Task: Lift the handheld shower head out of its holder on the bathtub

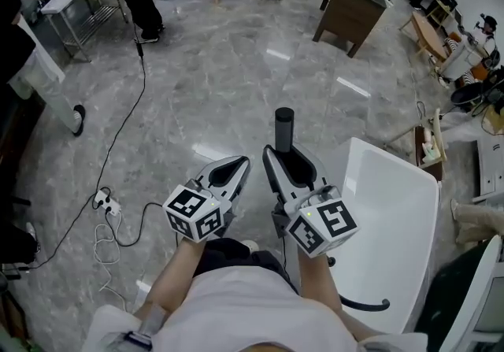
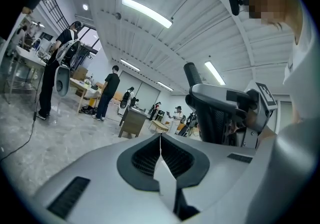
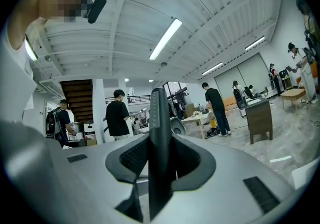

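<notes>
The shower head (image 1: 283,127) is sitting in the right gripper (image 1: 287,156), whose jaws are pinching its dark handle, with a short dark stub sticking out past the fingertips. It is hanging over the grey floor (image 1: 197,83), off to the left of the white bathtub (image 1: 394,209) and apart from it, so it is looking to be already out of its holder. No holder is showing in any view. The left gripper (image 1: 239,164) is floating just beside the right one with its jaws pressed together on nothing.

Judging from this, the main risk is the handle sliding through the pads, since they are gripping only a narrow round bar. A hose, if one is attached, could be tugging it back towards the tub; none is showing plainly, though a dark curved piece (image 1: 364,305) is lying at the tub's near rim. Swinging left could also be knocking the stub against the left gripper.

The head view alone is giving the tub and how the two grippers are lining up side by side. The right gripper view is showing the handle (image 3: 159,138) standing upright and filling the gap between the pads. The left gripper view is showing its own closed seam and the right gripper from the side, the stub (image 2: 192,73) rising above it.
</notes>
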